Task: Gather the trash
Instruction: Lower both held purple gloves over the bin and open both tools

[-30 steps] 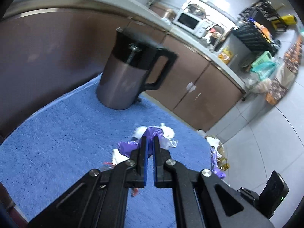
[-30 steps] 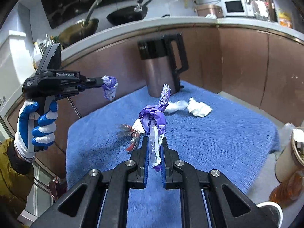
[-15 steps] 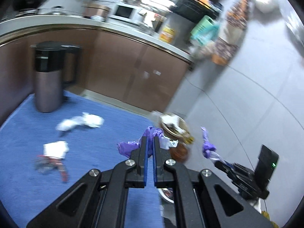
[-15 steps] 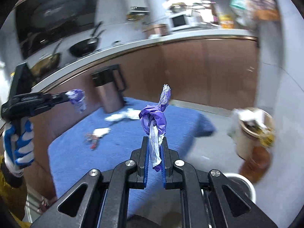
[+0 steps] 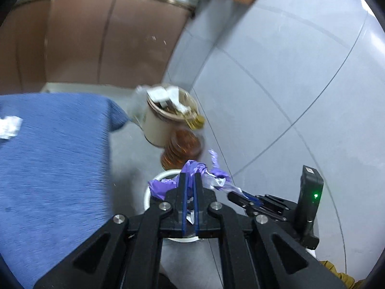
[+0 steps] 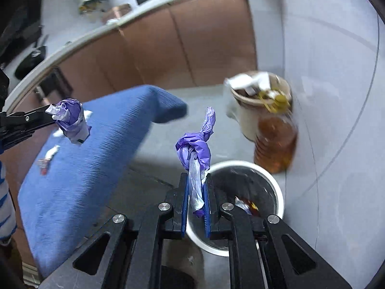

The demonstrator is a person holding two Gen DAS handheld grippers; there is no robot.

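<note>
My left gripper (image 5: 190, 183) is shut on a crumpled purple wrapper (image 5: 161, 185); it also shows in the right wrist view (image 6: 69, 118), held above the blue cloth. My right gripper (image 6: 196, 187) is shut on a twisted purple and clear plastic wrapper (image 6: 195, 149); its tip shows in the left wrist view (image 5: 220, 171). A white-rimmed trash bin (image 6: 274, 187) with a dark liner stands on the floor just below and right of the right gripper. Its rim shows in the left wrist view (image 5: 149, 187), under the left gripper.
A blue cloth-covered table (image 6: 91, 159) lies at left with white paper scraps (image 5: 9, 126) and a red wrapper (image 6: 44, 165) on it. A beige bin full of rubbish (image 6: 259, 98) and an amber oil bottle (image 6: 276, 142) stand by the grey wall. Brown cabinets (image 5: 96, 43) are behind.
Both grippers have swung right, away from the table and kettle, toward the floor bin, each still holding its purple wrapper. The white-rimmed bin has come into view below them.
</note>
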